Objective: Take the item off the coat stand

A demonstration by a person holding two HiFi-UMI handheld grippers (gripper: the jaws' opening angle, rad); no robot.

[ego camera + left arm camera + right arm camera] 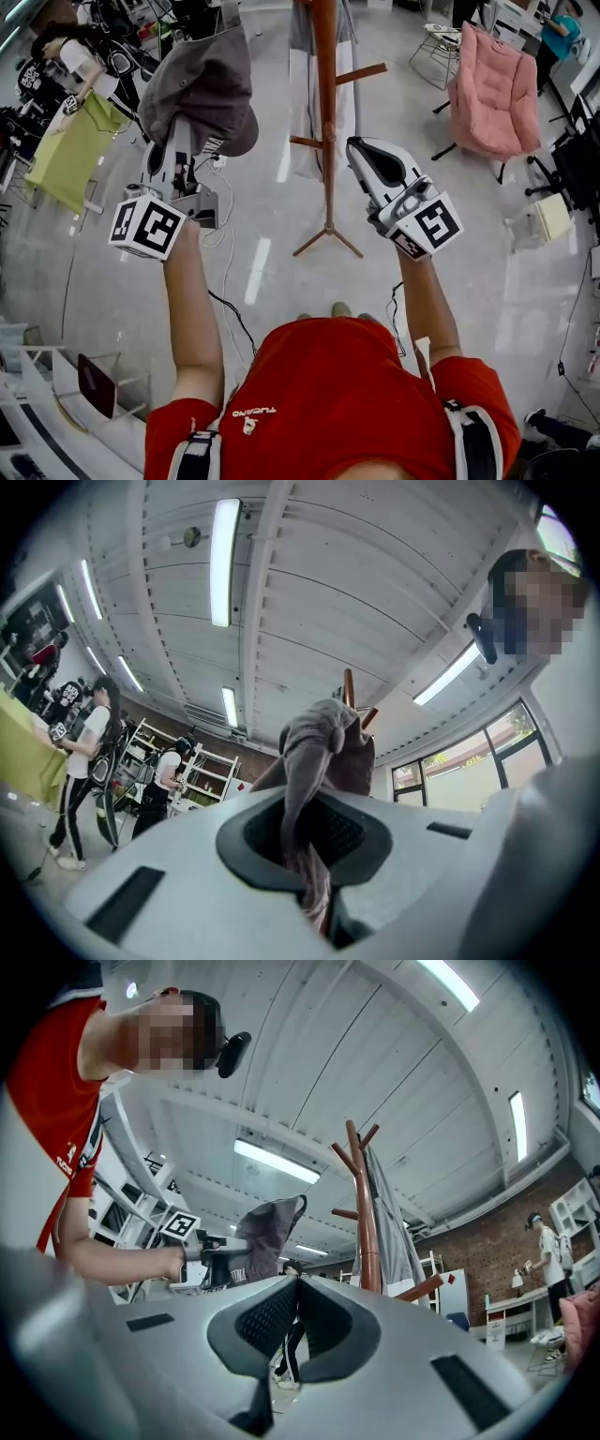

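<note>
A grey cloth item (202, 84) hangs from my left gripper (178, 141), held up left of the wooden coat stand (325, 94) and apart from it. In the left gripper view the jaws of that gripper (314, 855) are shut on a fold of the grey item (323, 742), with the stand's top (349, 684) behind it. My right gripper (370, 159) is just right of the pole, shut, with nothing held. In the right gripper view its pads (296, 1288) meet, and beyond them are the stand (361, 1213), the grey item (267, 1232) and the left gripper (220, 1258).
A pale grey garment (302, 56) still hangs on the stand (389, 1222). The stand's legs (328, 242) spread on the floor ahead of my feet. A pink chair (492, 84) stands at the right, a yellow-green covered table (70, 145) at the left, cables (225, 281) on the floor.
</note>
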